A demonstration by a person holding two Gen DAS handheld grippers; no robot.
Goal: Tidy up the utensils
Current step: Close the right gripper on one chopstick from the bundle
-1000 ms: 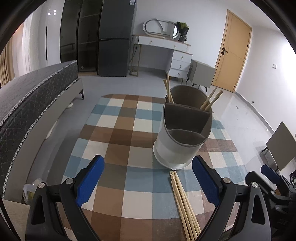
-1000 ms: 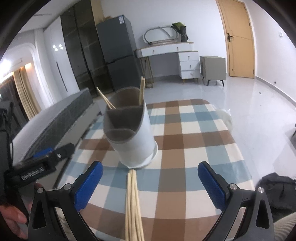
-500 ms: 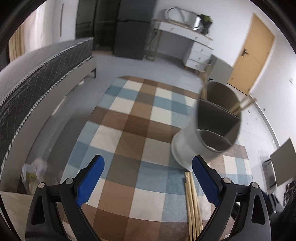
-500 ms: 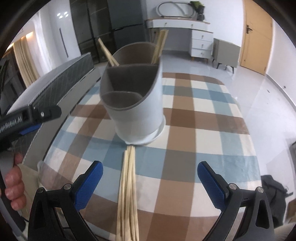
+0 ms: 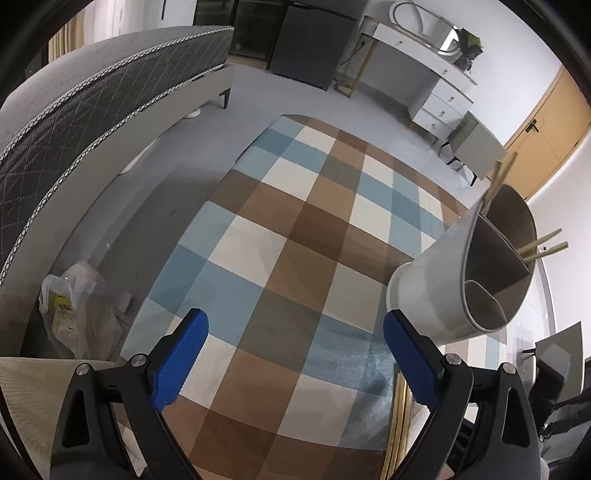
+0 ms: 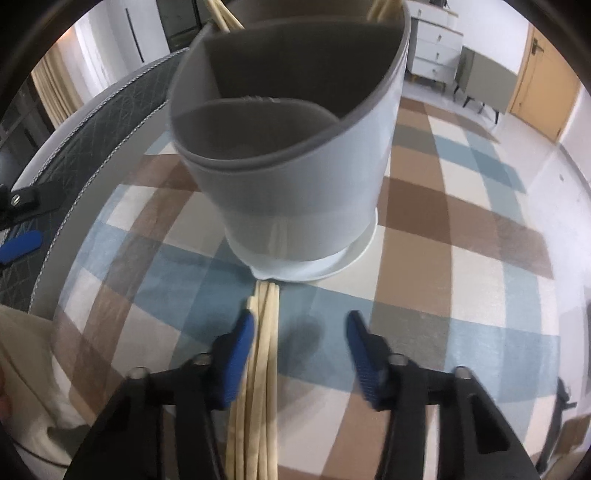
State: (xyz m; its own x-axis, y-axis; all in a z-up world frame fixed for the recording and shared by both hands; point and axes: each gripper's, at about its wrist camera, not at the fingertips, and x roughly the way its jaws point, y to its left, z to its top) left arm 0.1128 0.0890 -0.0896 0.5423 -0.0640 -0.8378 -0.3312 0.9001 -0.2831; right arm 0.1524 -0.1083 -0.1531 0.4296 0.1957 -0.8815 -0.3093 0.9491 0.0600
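Observation:
A grey-white utensil holder with several compartments stands on the checked tablecloth, with chopsticks sticking out of its far compartment. A bundle of loose wooden chopsticks lies on the cloth just in front of it. My right gripper is low over the bundle and its jaws are closing. The sticks lie between them against the left finger, with a gap to the right finger. My left gripper hangs open over bare cloth with nothing in it. In its view the holder is at the right, and the bundle is partly hidden behind the right finger.
A grey bed runs along the table's left side. A plastic bag lies on the floor by the near left corner. A white dresser and a wooden door stand far behind.
The right gripper has come down close to the loose chopsticks and its jaws have narrowed around them. The left gripper has swung left and rolled, so the holder now sits at its view's right edge.

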